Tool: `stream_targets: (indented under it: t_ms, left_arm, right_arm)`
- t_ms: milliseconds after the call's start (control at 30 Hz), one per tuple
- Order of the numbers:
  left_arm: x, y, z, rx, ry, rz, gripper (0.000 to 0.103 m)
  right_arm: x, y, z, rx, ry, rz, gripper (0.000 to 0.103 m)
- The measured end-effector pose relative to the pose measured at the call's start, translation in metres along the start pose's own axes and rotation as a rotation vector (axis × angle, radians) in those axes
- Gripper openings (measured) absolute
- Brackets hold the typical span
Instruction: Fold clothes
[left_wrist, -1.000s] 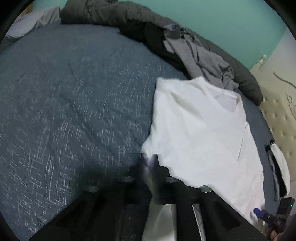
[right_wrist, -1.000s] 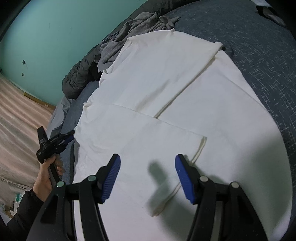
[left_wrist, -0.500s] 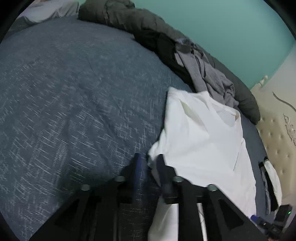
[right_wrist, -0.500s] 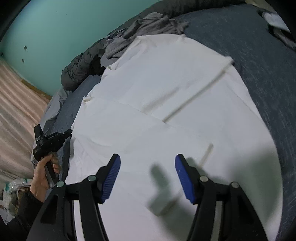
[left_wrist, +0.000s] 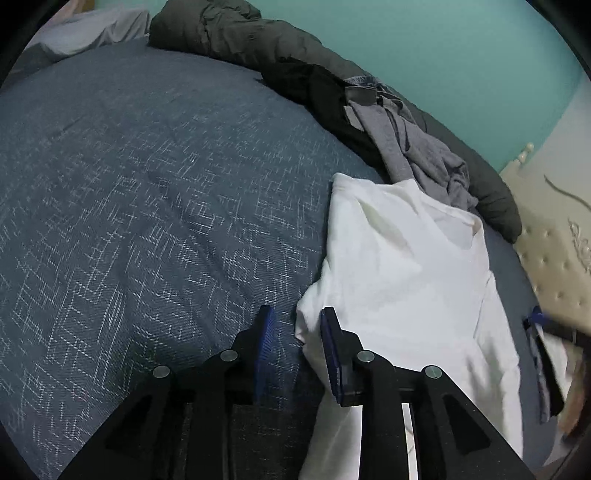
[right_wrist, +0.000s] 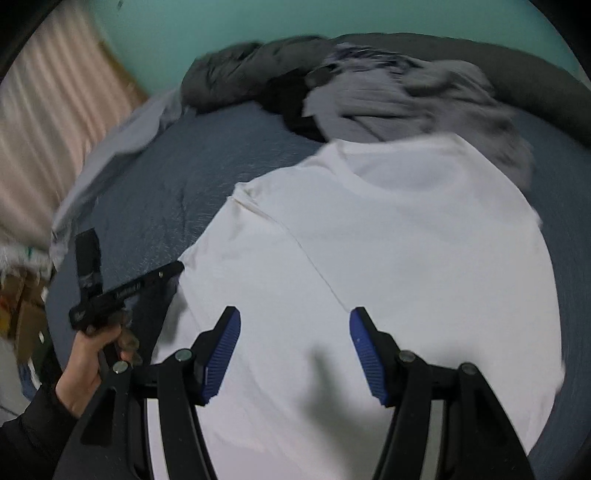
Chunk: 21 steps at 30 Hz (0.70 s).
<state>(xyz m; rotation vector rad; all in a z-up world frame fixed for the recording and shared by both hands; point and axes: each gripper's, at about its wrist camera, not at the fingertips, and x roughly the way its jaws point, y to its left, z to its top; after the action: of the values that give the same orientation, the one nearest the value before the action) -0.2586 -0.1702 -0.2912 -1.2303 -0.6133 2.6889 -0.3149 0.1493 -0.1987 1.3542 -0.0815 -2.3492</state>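
Now the left gripper (left_wrist: 295, 343) stands narrowly parted and empty, its right pad beside the white T-shirt's (left_wrist: 410, 280) corner. Over the shirt, the right gripper (right_wrist: 295, 350) gapes wide, holding nothing. The shirt lies flat on the blue bedspread (left_wrist: 147, 206), with grey clothes (left_wrist: 413, 151) at one o'clock before a teal wall (left_wrist: 443, 48).

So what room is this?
Most likely a bedroom: a big bed with a padded headboard, a rumpled duvet along the wall, and a white shirt spread out for folding.
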Motion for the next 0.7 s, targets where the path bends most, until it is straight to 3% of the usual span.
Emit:
stream_targets:
  t_ms: [167, 333, 600, 700]
  left_arm:
    - [0.003, -0.003, 0.000, 0.022, 0.012, 0.019, 0.028]
    - [0.005, -0.005, 0.000, 0.041, 0.017, 0.031, 0.028]
    - [0.006, -0.009, -0.001, 0.075, 0.033, 0.051, 0.028]
    - [0.007, -0.005, 0.000, 0.057, 0.038, 0.033, 0.028]
  right_arm:
    - [0.047, 0.036, 0.057, -0.109, 0.064, -0.020, 0.062]
    - [0.096, 0.065, 0.102, -0.164, 0.114, 0.020, 0.062]
    - [0.160, 0.089, 0.139, -0.227, 0.206, -0.018, 0.062]
    - [0.174, 0.097, 0.151, -0.254, 0.225, -0.035, 0.055]
